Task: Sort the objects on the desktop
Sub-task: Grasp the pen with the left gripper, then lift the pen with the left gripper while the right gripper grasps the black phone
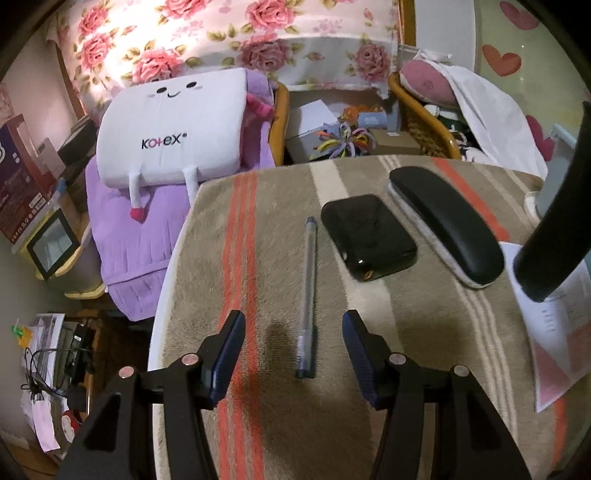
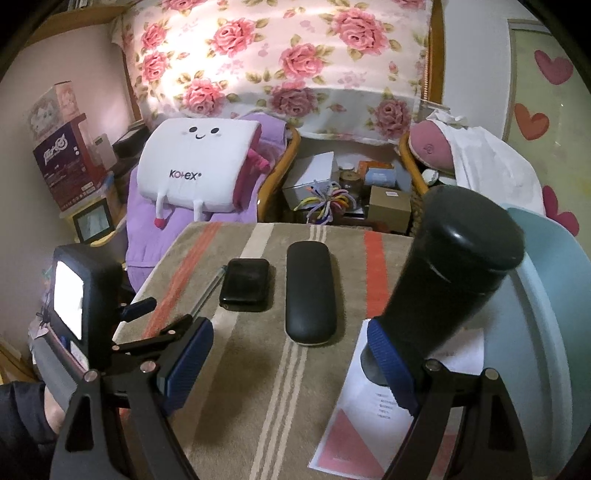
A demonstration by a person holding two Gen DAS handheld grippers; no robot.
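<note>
Cluttered bedroom fills the top of both views: a rose-patterned cloth (image 1: 229,33) hangs across the upper frame, with a white smiling cushion (image 1: 173,129) on purple fabric at upper left. Below it, a table under a striped tan cover (image 1: 258,258) takes the lower centre, and the desk things lie side by side on it, probably laid out in a row so each can be picked up in turn.

On the right of the right wrist view stands a dark flask (image 2: 454,273), tilted, its foot over a printed sheet of paper (image 2: 373,417). The right gripper (image 2: 291,358) has its fingers spread wide; the right-hand pad (image 2: 388,362) sits against the flask's base, but I cannot tell whether it presses, and the flask lies outside the gap rather than between the pads.

Next in size, a black glasses case (image 1: 443,225) lies right of centre in the left wrist view, then a black power bank (image 1: 369,240) just beside it, then a clear pen (image 1: 309,291) lengthwise in the centre.

The left gripper (image 1: 293,347) hangs above the pen with fingers about half spread and nothing held. The pen's near end lies between the two pads, closer to the right one, so the pen looks like the next thing to grasp.
</note>
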